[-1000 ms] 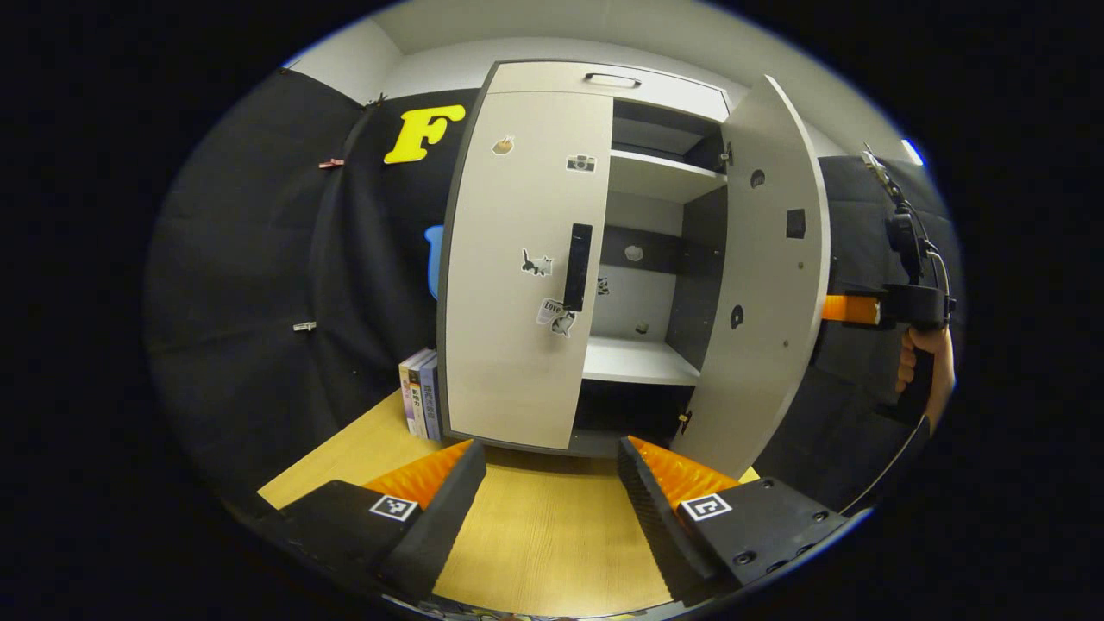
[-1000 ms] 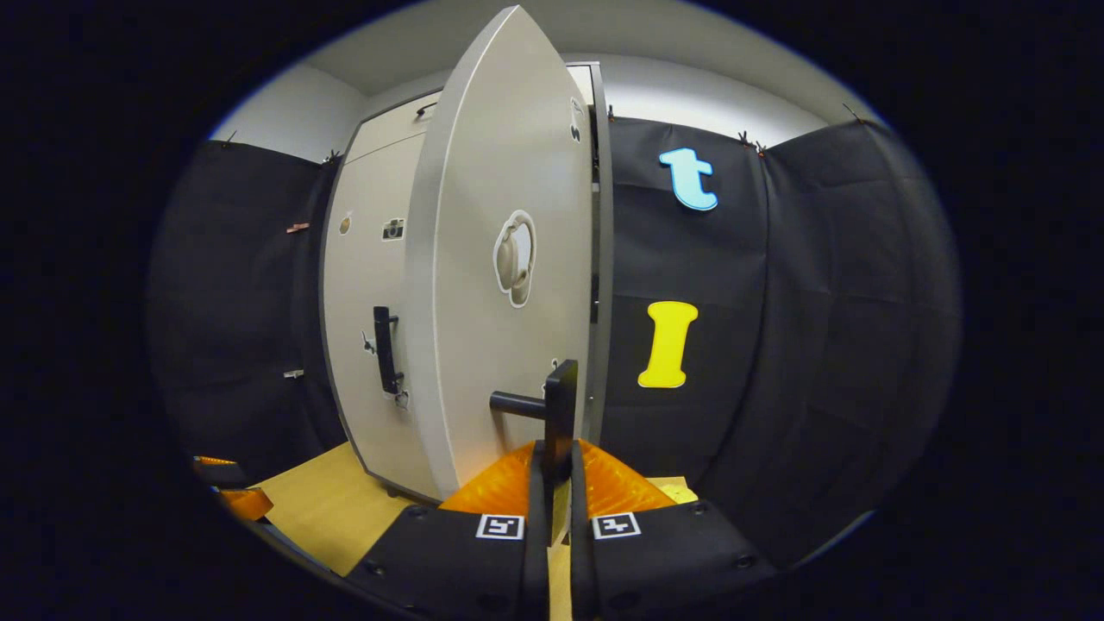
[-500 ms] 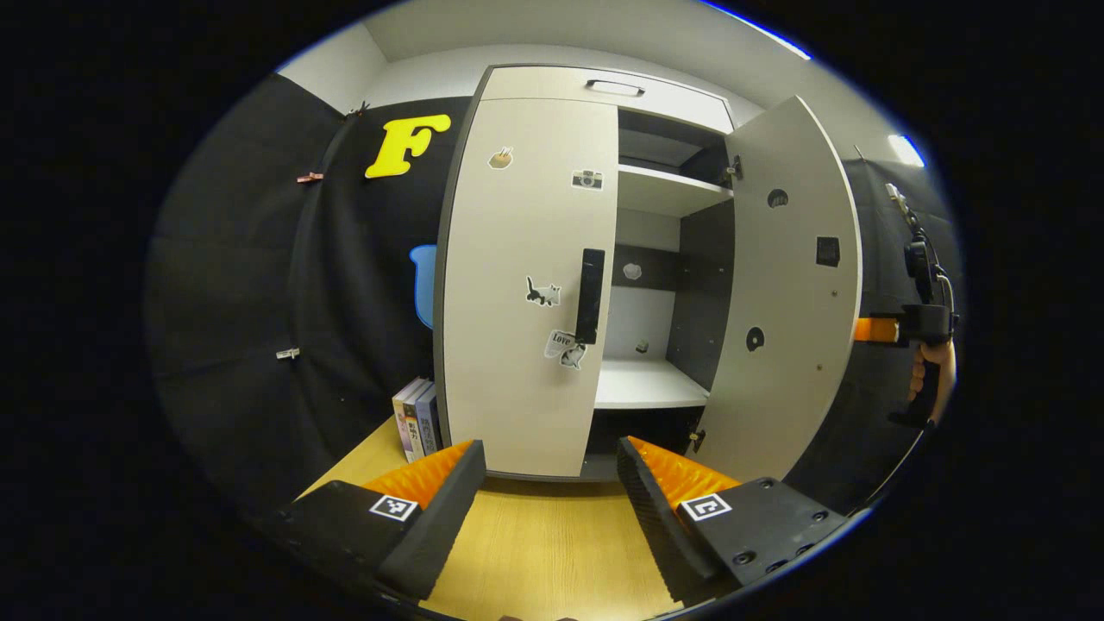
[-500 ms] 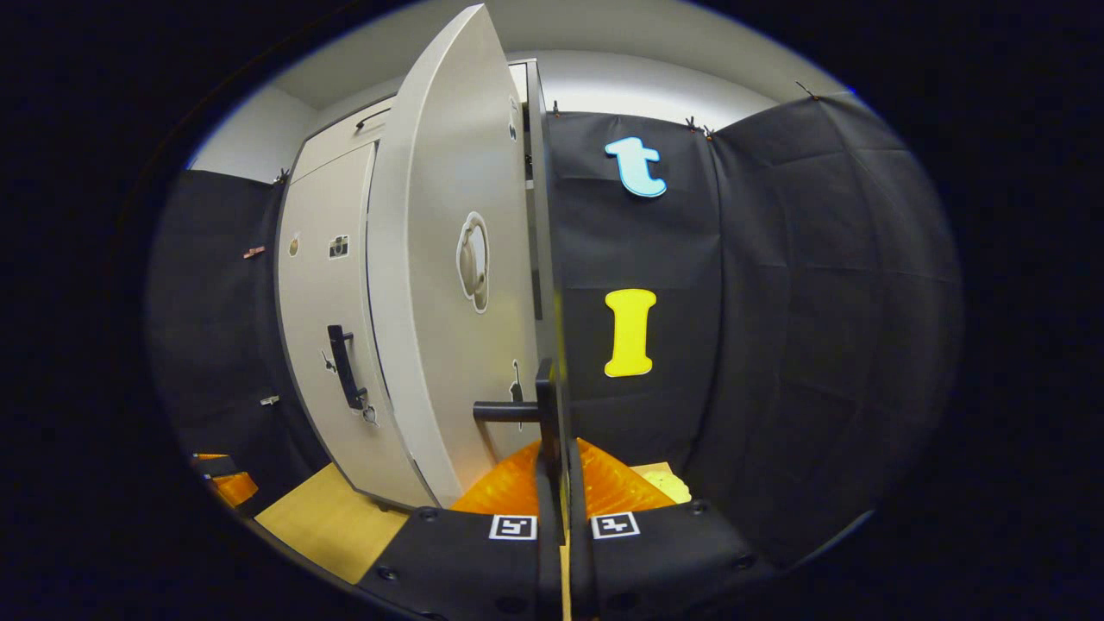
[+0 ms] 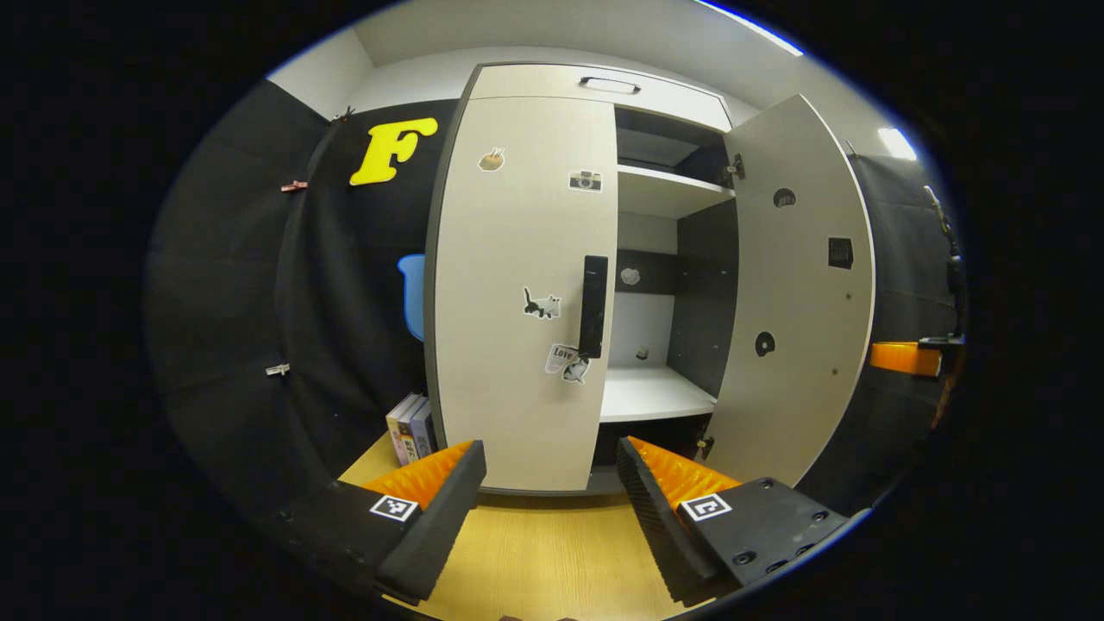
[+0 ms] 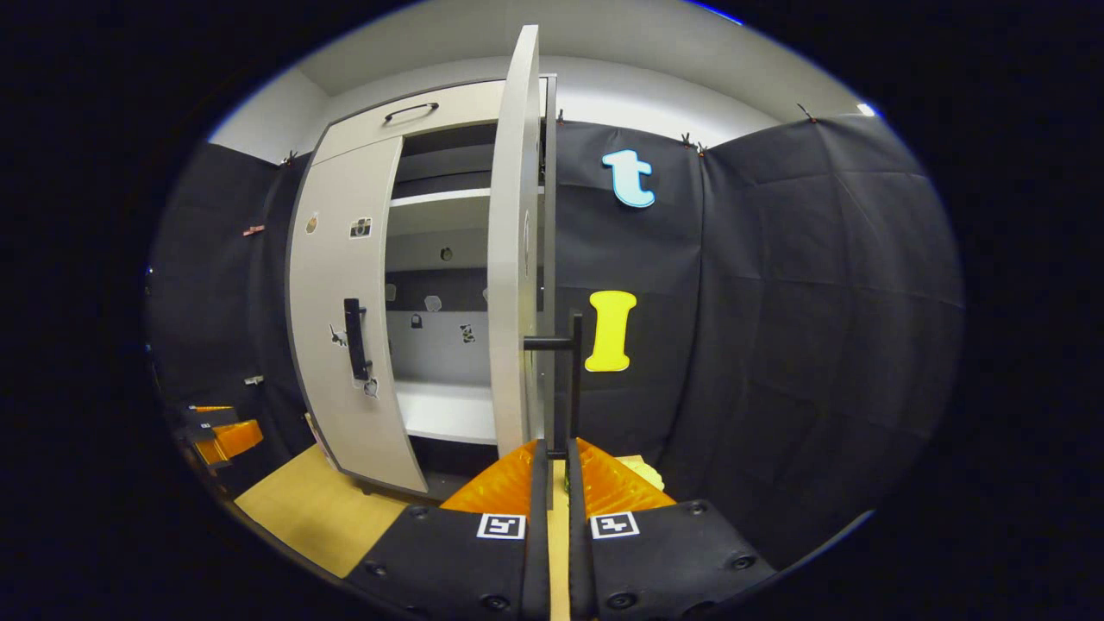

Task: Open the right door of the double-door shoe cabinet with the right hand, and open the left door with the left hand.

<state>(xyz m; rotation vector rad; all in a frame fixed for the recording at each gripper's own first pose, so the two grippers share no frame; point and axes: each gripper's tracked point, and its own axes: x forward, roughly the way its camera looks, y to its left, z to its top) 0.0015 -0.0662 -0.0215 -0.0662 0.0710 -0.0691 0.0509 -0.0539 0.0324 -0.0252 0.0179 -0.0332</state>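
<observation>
We keep the right claw (image 6: 552, 453) clamped on the right door handle (image 6: 573, 379); left claw (image 5: 548, 470) apart. Pulling off-arc could slip the grip.

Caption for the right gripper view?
Right gripper shut on the open right door's handle; left door closed.

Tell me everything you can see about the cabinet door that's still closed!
The left door is a tall, pale grey-beige panel, smooth and matte, standing upright and shut against the cabinet. A black vertical handle sits near its inner edge. Small stickers dot it: a camera, a cat, and others by the handle. Nothing touches it; the left gripper waits open in front, apart from it.
</observation>
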